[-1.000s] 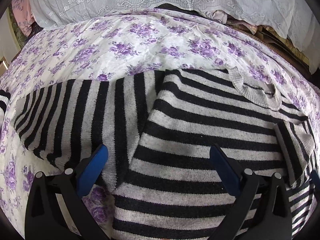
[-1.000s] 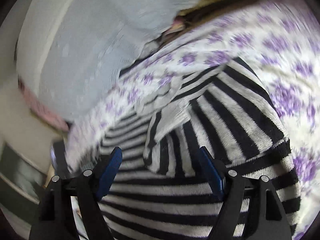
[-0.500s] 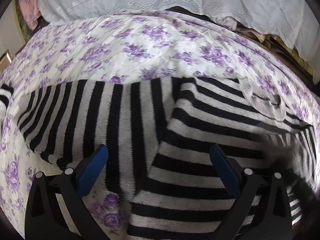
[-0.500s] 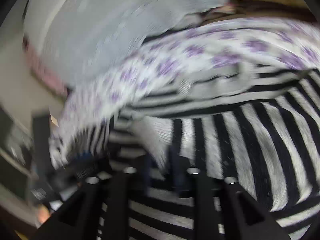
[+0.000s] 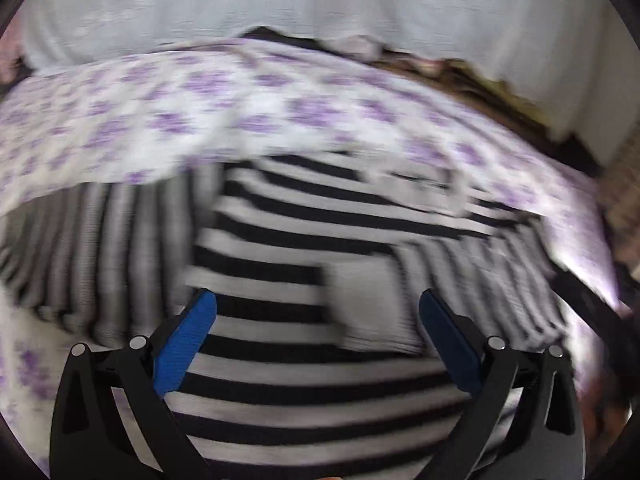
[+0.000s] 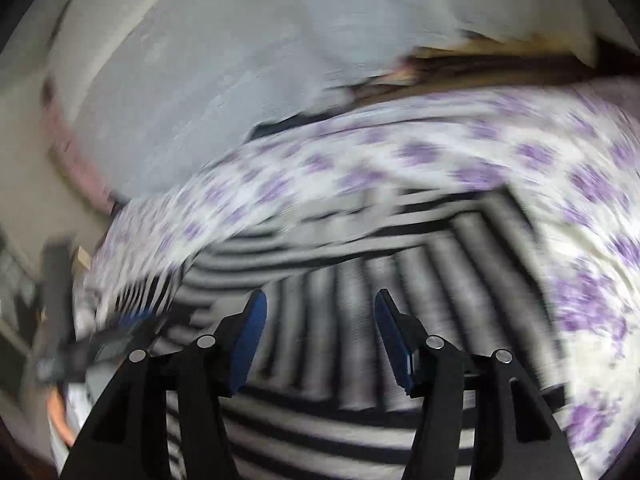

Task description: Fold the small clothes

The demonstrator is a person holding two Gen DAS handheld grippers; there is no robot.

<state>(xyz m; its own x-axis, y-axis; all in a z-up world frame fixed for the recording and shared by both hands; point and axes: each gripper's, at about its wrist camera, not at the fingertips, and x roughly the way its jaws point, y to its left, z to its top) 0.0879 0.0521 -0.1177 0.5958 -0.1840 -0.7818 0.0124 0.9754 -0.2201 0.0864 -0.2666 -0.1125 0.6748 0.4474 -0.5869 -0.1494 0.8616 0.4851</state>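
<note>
A black-and-grey striped sweater point(image 5: 288, 236) lies flat on a purple-flowered bedsheet point(image 5: 200, 120). Its left sleeve point(image 5: 100, 240) spreads out to the left. The right sleeve point(image 5: 480, 272) is folded inward, and its grey cuff point(image 5: 368, 304) rests on the body. My left gripper point(image 5: 316, 300) hovers open above the body with nothing between its blue pads. In the right wrist view the sweater point(image 6: 360, 280) is blurred. My right gripper point(image 6: 320, 300) stands over the folded sleeve; its jaws are opening and hold nothing.
A white lace cloth point(image 5: 320, 8) hangs behind the bed, with dark and brown fabrics point(image 5: 460, 72) piled under it. The sheet point(image 6: 400, 160) runs on to the right. A blurred hand point(image 6: 56, 412) and dark gripper body point(image 6: 100, 348) show at the left edge.
The right sleeve has been drawn further across the body and let go. The right gripper's jaws, narrow half a second ago, stand wider now. Both views are blurred from motion.
</note>
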